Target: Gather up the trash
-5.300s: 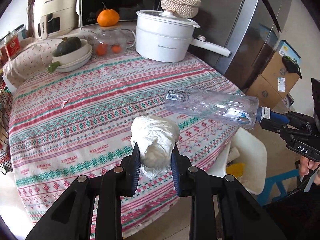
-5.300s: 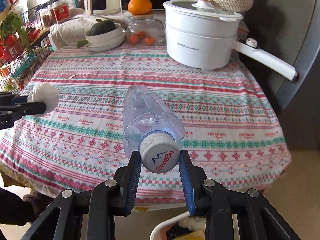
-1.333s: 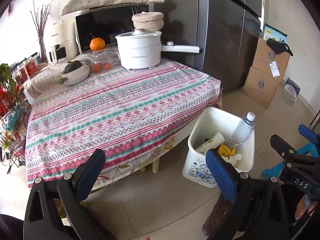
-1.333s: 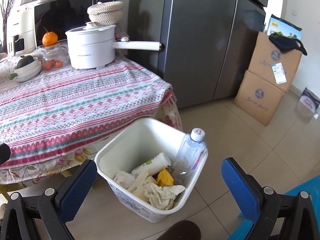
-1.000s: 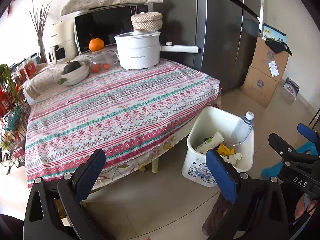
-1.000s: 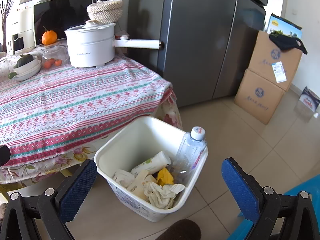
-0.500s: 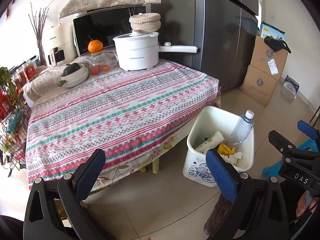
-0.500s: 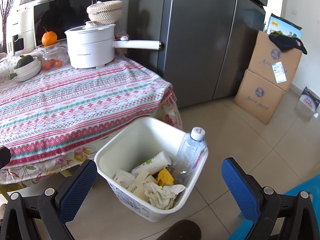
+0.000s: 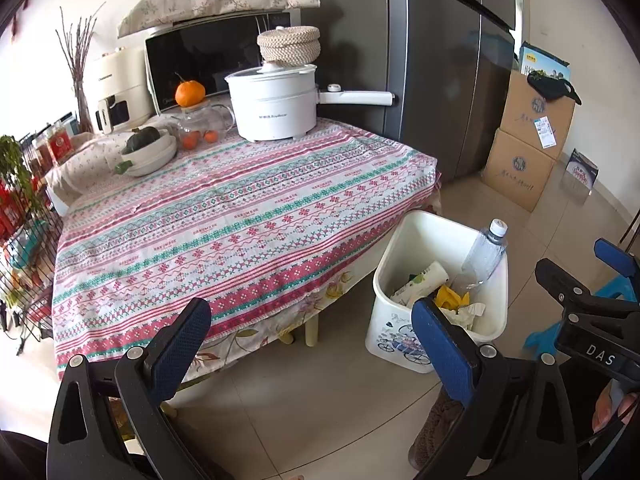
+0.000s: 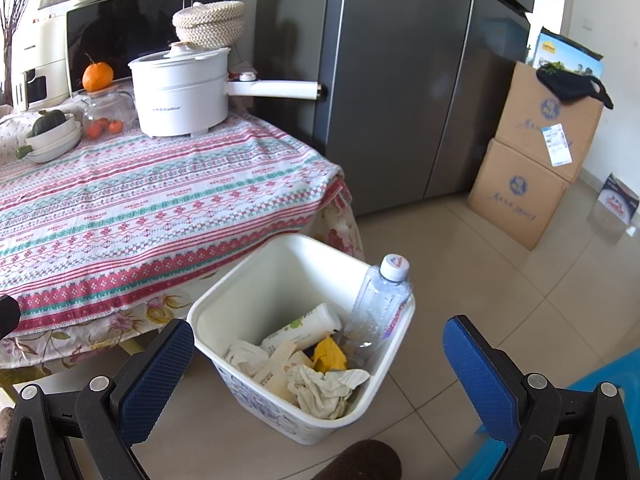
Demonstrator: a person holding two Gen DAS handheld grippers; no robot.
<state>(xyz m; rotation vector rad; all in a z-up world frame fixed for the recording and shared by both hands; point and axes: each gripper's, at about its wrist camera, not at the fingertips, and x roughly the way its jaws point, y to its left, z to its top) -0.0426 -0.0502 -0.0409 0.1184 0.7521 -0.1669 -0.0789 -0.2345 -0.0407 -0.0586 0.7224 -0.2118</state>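
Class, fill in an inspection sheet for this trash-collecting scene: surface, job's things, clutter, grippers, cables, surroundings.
Surface: patterned tablecloth, no trash seen on it.
Job's things: white bin on the floor beside the table; plastic bottle leaning upright inside, with crumpled paper.
Clutter: white pot, bowl with squash, orange.
Grippers: left gripper open, empty; right gripper open, empty.
Cables: nothing seen.
Surroundings: fridge, stacked cardboard boxes.

White pot on table; possibly squash.
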